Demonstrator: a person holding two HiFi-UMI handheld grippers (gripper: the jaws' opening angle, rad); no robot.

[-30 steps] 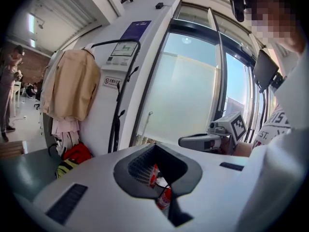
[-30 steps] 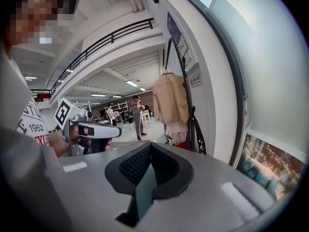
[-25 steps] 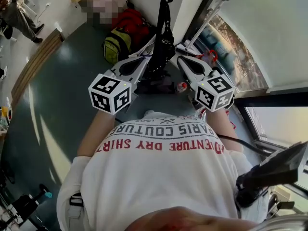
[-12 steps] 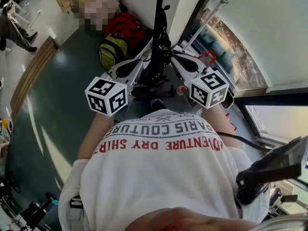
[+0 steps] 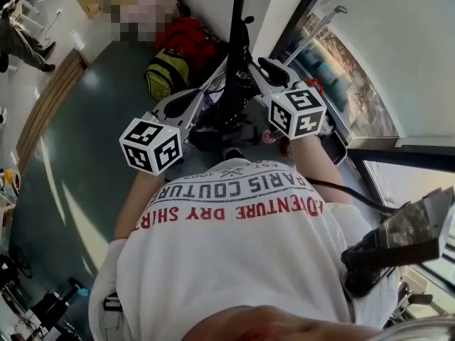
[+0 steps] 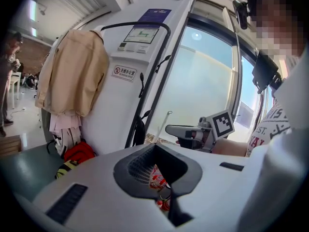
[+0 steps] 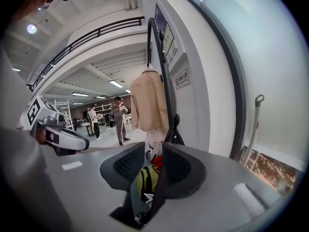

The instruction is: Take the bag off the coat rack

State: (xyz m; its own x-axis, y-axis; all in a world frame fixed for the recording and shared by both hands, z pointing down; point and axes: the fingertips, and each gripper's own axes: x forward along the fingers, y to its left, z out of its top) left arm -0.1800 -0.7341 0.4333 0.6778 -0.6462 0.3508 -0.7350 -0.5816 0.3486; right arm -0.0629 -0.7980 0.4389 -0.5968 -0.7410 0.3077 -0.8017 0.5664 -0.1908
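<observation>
A black bag hangs on the black pole of the coat rack, just ahead of both grippers. My left gripper is on the bag's left, my right gripper on its right, both close beside it. In the left gripper view the bag hangs beyond my open gripper, which holds nothing. In the right gripper view the jaws of my gripper are opening with nothing between them. The bag shows just past the right jaw. A beige jacket hangs higher on the rack.
A red bag and a yellow-green backpack lie on the dark floor left of the rack's foot. A white wall pillar and a big window stand behind and to the right. People stand far off.
My right gripper has moved forward and left, closer to the rack pole and the bag. The left gripper has shifted slightly left and back.
</observation>
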